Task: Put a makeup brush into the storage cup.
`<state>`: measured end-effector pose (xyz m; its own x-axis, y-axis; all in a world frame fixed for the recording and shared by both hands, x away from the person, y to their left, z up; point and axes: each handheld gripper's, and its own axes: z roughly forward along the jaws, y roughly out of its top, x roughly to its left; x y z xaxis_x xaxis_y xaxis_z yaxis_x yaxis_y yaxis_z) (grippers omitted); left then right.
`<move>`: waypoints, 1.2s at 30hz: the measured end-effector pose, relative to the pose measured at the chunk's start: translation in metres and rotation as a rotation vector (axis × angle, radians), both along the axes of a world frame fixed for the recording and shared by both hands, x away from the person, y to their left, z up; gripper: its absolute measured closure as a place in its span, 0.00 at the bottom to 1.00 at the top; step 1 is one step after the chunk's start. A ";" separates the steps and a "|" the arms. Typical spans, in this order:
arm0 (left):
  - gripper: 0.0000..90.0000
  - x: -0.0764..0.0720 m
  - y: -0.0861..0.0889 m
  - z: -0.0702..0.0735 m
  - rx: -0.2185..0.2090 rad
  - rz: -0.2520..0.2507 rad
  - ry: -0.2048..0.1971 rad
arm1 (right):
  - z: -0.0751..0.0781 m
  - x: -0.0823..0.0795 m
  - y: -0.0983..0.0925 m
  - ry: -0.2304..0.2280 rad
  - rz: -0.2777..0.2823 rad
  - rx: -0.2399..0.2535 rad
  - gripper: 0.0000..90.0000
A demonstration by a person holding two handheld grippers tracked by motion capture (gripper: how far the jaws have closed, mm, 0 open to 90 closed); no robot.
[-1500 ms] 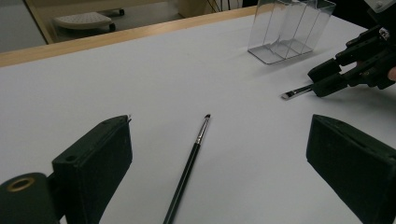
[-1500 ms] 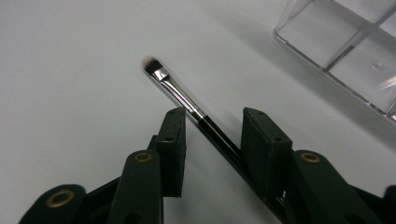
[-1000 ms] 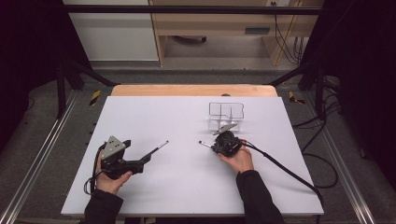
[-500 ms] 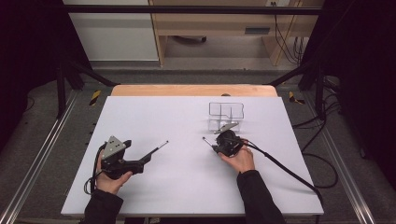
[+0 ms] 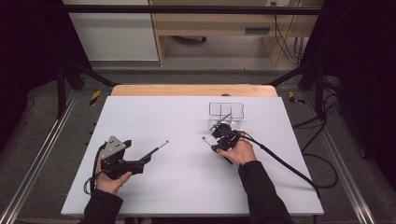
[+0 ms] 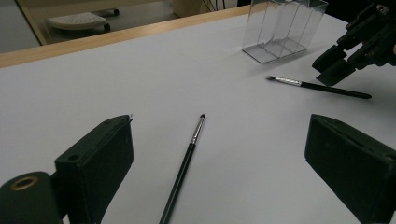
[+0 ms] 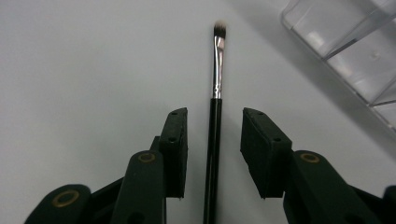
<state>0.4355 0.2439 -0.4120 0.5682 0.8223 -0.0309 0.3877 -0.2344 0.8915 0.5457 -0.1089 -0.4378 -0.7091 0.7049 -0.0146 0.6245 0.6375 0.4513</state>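
The right hand (image 5: 241,150) rests low on the white worktop (image 5: 187,186), right of centre, forearm coming in from the near edge and angling up toward the far side. Its right tongs (image 7: 214,140) point away from the person toward the clear plastic organiser (image 5: 227,110) that stands just beyond them. In the right gripper view the jaws have just been opening and stand apart with a gap on each side of the brush (image 7: 215,121), whose black handle runs between them without touching either pad; its silver ferrule and bristle tip lie past the jaw tips on the worktop. So these tongs are released, not gripping.

The left hand (image 5: 112,175) lies at the near left of the worktop, wrist low, gripping the body of the left tongs (image 6: 219,154), which point toward the right and slightly away from the person. Their jaws are spread wide. A second brush (image 6: 184,168) lies on the worktop between them, clear of both pads, its tip aimed toward the organiser, well apart from it.
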 end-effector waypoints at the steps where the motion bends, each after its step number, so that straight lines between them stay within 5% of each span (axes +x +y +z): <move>1: 0.08 0.000 0.000 0.000 0.001 0.000 0.000 | -0.002 0.000 0.001 0.017 -0.007 -0.010 0.70; 14: 0.08 0.000 -0.001 -0.001 0.008 -0.004 0.005 | -0.012 0.004 0.004 0.082 0.003 -0.091 0.82; 23: 0.08 0.001 -0.002 -0.002 0.013 -0.007 0.010 | -0.011 0.005 0.006 0.117 -0.003 -0.094 0.93; 36: 0.08 0.001 -0.002 -0.002 0.015 -0.006 0.012 | -0.007 0.001 0.006 0.109 0.002 -0.086 0.94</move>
<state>0.4364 0.2420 -0.4138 0.5730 0.8191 -0.0260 0.3973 -0.2498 0.8831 0.5471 -0.1028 -0.4448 -0.7113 0.7029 0.0025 0.6654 0.6722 0.3248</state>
